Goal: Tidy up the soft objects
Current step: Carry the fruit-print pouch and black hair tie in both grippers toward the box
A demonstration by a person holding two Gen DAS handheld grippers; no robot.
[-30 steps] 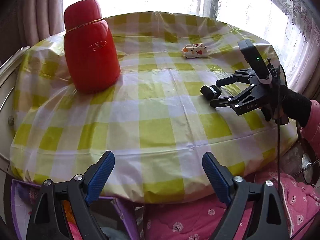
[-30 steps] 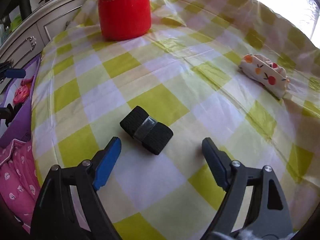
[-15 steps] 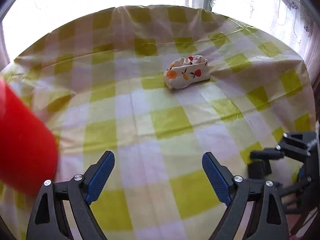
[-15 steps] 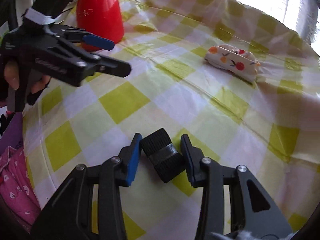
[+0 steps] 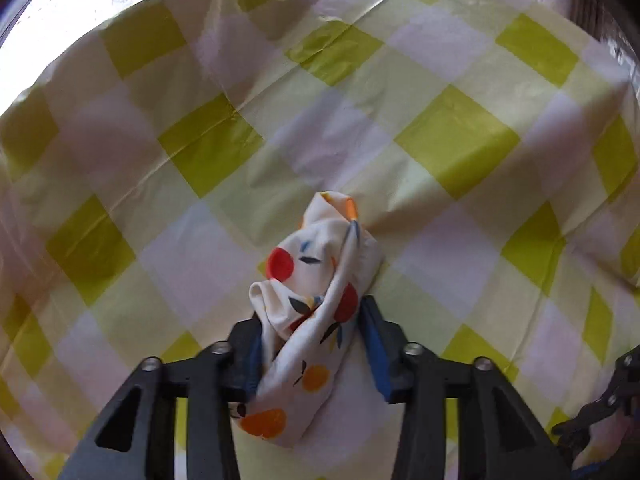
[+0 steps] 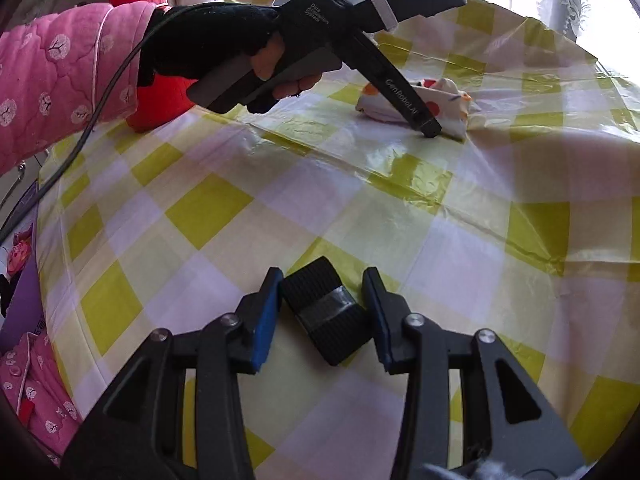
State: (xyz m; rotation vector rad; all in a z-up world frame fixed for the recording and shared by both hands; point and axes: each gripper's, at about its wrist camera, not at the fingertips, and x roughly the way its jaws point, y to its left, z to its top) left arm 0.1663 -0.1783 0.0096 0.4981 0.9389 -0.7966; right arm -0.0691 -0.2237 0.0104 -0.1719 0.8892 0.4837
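Tablecloth holds both soft items. My left gripper has just been closing, pads pinching the fruit-print cloth roll, long axis pointing away from me. My right gripper clamps the black roll, its axis angled away-left.

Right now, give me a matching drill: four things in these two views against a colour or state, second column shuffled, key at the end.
Things:
1. left tool
2. right tool
3. flask
4. tablecloth

States:
A. red, partly hidden behind a pink sleeve
B. closed on a fruit-print cloth bundle
C. yellow and white checks
D. closed on a black roll with a grey band

Pairs: 1-B, 2-D, 3-A, 4-C
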